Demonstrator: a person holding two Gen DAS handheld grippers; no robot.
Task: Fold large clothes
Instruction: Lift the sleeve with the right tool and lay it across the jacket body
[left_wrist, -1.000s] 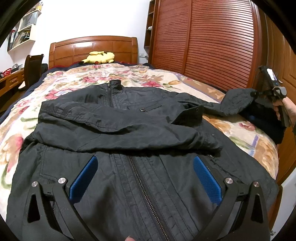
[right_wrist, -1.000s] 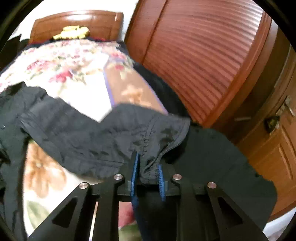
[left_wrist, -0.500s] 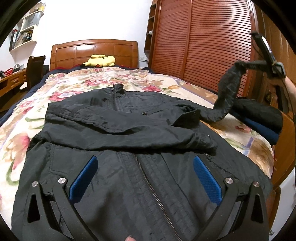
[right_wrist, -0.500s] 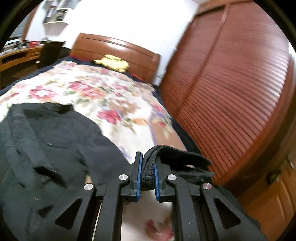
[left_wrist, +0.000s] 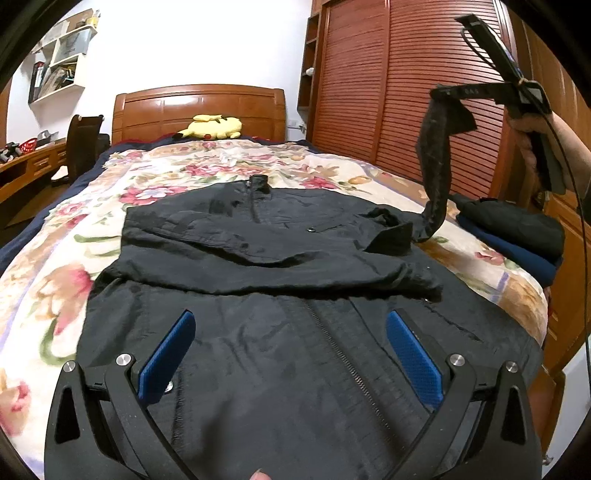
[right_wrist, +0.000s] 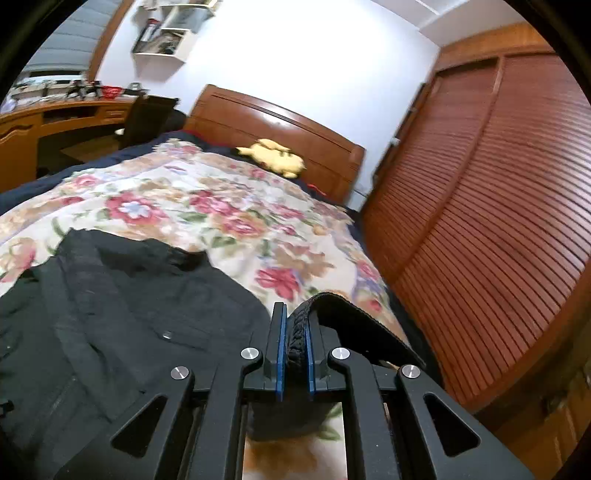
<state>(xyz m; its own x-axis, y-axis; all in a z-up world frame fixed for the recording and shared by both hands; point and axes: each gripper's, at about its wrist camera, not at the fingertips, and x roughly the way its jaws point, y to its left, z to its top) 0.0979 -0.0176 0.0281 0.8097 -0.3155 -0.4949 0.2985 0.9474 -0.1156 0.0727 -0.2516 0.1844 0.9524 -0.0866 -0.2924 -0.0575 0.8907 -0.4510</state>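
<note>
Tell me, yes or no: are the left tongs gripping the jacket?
No, the left tongs stand wide open above the black jacket, with nothing between the pads.

Bright even room light; right view motion-blurred; fisheye edges bent (dark corners).

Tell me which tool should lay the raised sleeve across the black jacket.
Right. The right tool is already shut on the cuff of the black jacket's raised sleeve, held above the floral bedspread. The left tool hangs open and empty over the jacket's hem.
</note>
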